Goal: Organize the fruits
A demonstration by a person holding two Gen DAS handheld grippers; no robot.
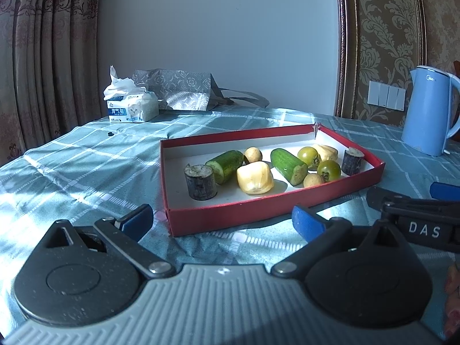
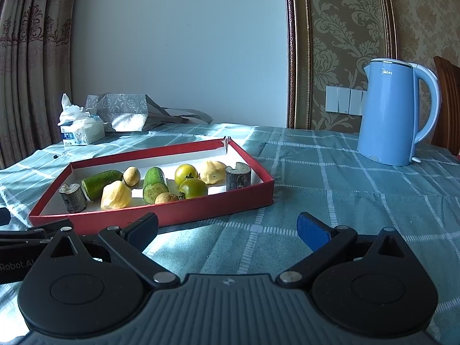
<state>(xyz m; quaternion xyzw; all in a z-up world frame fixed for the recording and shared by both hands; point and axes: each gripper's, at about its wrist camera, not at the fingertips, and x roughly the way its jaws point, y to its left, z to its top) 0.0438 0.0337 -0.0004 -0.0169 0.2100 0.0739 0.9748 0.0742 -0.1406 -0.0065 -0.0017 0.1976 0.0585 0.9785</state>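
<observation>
A checked teal cloth covers the tabletop [image 2: 330,172]. The left tongs [image 1: 222,221] and right tongs [image 2: 227,227] both gape apart, holding nothing, just short of the red tray [image 1: 258,215]. Inside it (all loose) lie cucumber pieces [image 1: 287,165], green tomatoes [image 2: 193,187] and yellow fruit [image 1: 255,177]. A blue kettle [image 2: 394,112] stands well beyond.

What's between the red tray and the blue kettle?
Only bare checked tablecloth lies between the tray and the kettle; the right wrist view shows that stretch best.
</observation>
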